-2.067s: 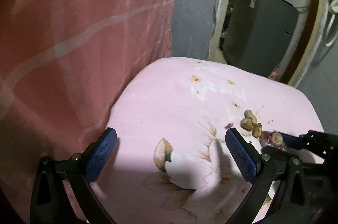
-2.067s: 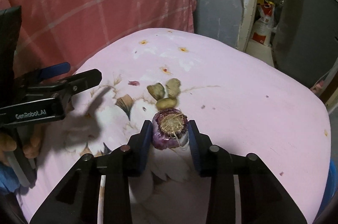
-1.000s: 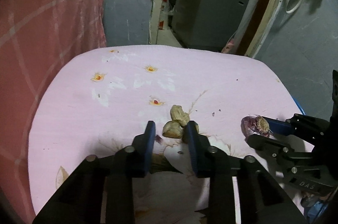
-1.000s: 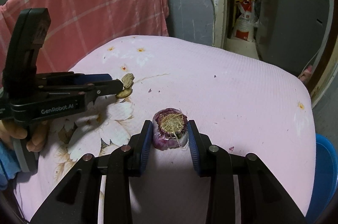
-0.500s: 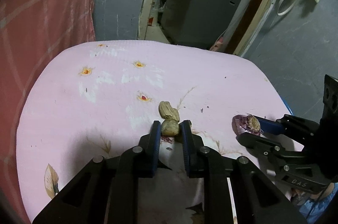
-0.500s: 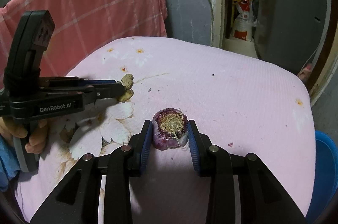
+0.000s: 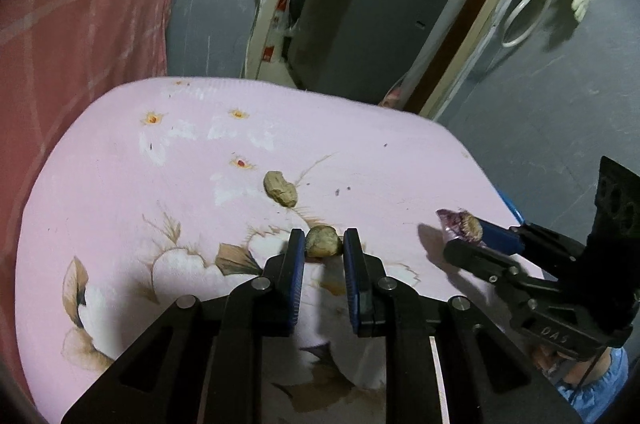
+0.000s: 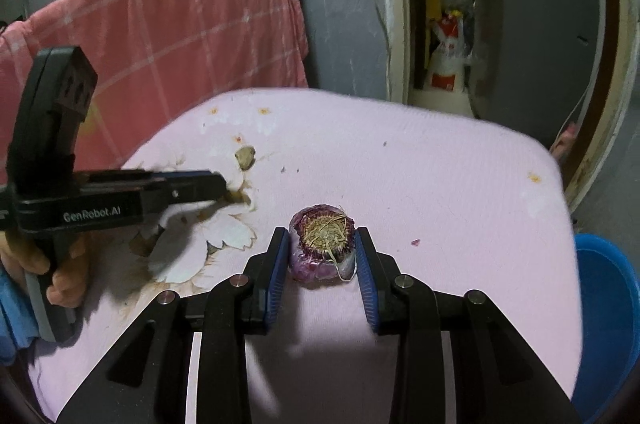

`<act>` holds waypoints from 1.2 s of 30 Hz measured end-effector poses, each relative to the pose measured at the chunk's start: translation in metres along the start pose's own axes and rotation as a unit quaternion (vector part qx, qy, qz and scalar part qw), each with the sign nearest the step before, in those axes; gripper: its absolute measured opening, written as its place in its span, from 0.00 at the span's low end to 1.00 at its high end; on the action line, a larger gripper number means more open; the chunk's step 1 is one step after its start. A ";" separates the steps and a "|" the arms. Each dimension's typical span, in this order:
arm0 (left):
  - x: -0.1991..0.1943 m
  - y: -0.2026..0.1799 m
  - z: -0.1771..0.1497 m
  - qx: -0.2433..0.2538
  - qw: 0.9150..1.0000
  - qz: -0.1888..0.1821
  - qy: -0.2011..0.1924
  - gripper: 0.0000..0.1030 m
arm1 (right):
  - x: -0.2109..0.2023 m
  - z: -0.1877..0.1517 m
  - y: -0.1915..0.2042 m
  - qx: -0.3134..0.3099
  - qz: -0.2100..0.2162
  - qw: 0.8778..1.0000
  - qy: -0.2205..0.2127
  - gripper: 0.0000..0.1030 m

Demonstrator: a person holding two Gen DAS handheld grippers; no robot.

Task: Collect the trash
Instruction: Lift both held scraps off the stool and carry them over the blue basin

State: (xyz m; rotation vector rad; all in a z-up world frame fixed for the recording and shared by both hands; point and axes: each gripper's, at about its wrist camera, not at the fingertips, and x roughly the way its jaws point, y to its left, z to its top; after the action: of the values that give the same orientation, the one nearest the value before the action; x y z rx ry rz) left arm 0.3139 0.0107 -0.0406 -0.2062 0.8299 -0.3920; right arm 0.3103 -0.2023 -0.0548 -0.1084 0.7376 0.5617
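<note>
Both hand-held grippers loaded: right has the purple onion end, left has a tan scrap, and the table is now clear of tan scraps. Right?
Not quite. The right hand-held gripper is shut on the purple onion end and the left hand-held gripper on a tan scrap, but another tan piece lies on the pink floral tablecloth just beyond the left one. The left wrist view shows it.
</note>
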 end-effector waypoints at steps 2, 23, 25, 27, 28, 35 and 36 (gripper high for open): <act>-0.006 -0.005 -0.005 0.004 1.000 0.001 -0.020 0.15 | -0.009 -0.001 0.001 -0.001 -0.006 1.000 -0.020 0.29; -0.077 -0.083 -0.007 0.056 0.965 0.005 -0.255 0.15 | -0.115 0.002 0.009 -0.011 -0.087 0.965 -0.246 0.29; -0.079 -0.092 -0.006 0.062 0.961 -0.001 -0.268 0.15 | -0.126 0.002 0.009 -0.014 -0.100 0.959 -0.264 0.29; -0.079 -0.101 -0.006 0.069 0.958 -0.006 -0.278 0.15 | -0.134 0.001 0.007 -0.015 -0.110 0.954 -0.279 0.29; -0.079 -0.107 -0.005 0.074 0.956 -0.010 -0.284 0.15 | -0.138 0.000 0.006 -0.016 -0.116 0.951 -0.287 0.29; -0.084 -0.142 0.001 0.101 0.945 -0.027 -0.310 0.15 | -0.164 -0.004 -0.006 -0.019 -0.160 0.931 -0.327 0.29; -0.083 -0.145 0.003 0.104 0.945 -0.030 -0.310 0.15 | -0.168 -0.006 -0.009 -0.017 -0.165 0.929 -0.331 0.29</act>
State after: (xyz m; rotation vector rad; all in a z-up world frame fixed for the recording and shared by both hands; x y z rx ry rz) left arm 0.2281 -0.0869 0.0649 -0.1444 0.1589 -0.4353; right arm 0.2105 -0.2862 0.0511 -0.0656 0.0433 0.2547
